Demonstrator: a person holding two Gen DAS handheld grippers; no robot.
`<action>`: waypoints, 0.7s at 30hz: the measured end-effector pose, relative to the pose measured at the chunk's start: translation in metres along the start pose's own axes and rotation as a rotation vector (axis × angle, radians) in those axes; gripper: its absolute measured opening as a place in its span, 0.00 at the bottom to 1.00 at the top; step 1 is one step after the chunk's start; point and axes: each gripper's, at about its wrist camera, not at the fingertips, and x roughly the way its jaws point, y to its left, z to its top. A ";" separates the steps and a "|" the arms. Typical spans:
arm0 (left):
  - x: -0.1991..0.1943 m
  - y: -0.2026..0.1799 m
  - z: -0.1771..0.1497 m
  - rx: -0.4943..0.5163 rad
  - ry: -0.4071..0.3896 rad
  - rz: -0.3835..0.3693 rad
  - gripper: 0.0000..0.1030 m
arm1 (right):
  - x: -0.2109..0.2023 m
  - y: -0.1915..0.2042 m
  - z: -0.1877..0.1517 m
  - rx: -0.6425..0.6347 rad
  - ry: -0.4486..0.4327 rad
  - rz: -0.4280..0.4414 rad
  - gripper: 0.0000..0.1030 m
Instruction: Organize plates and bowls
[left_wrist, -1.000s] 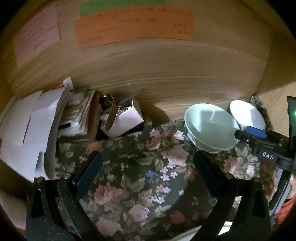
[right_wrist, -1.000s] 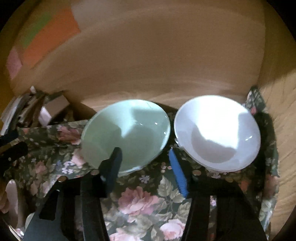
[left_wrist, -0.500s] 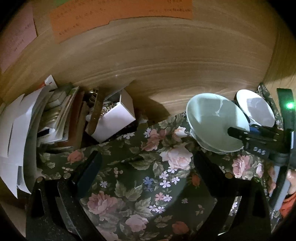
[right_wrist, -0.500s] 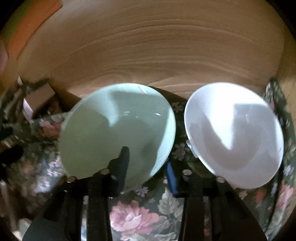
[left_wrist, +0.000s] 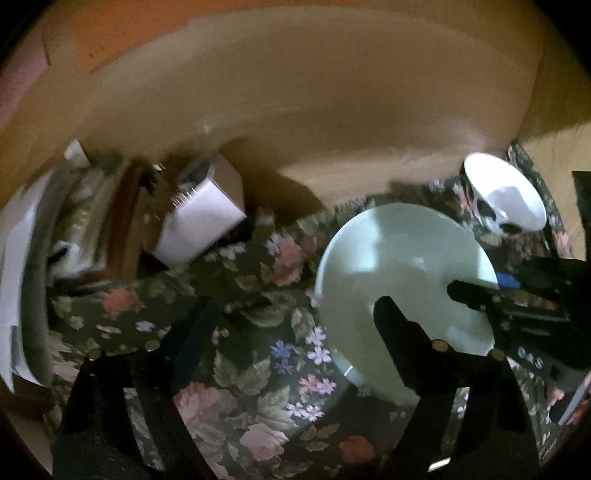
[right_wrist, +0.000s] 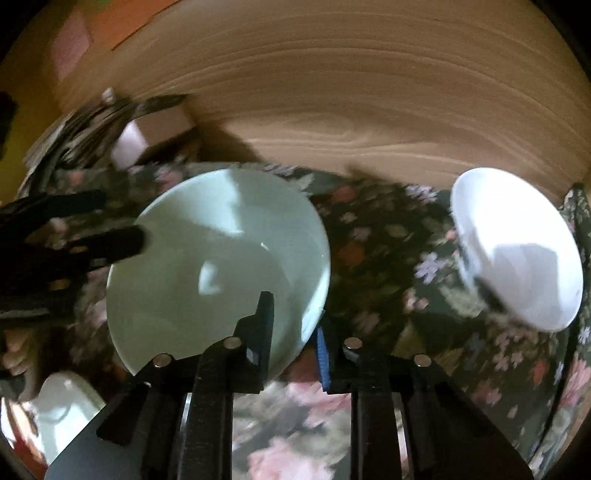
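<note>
Two bowls are being sorted on the flowered cloth that covers the surface. The green bowl is being gripped at its near rim by the right gripper, which is clenched on it with one finger inside and one outside. The white bowl is sitting to the right of the green bowl, apart from it, and looks tipped on its side. The left gripper is being closed slowly just left of the green bowl, with nothing pressed between its fingers. A white box and some papers are lying farther left of the green bowl. The step in hand seems to be moving the green bowl. Next, it probably needs to be lifted gently and stacked with the white one.
</note>
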 end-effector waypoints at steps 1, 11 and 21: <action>0.004 -0.001 -0.002 -0.001 0.023 -0.012 0.79 | -0.002 0.001 -0.002 0.008 0.002 0.010 0.17; 0.028 -0.012 -0.010 0.013 0.151 -0.071 0.45 | -0.020 -0.005 -0.017 0.074 0.003 0.028 0.28; 0.036 -0.013 -0.015 0.005 0.173 -0.089 0.22 | -0.006 0.001 -0.010 0.078 0.003 0.050 0.21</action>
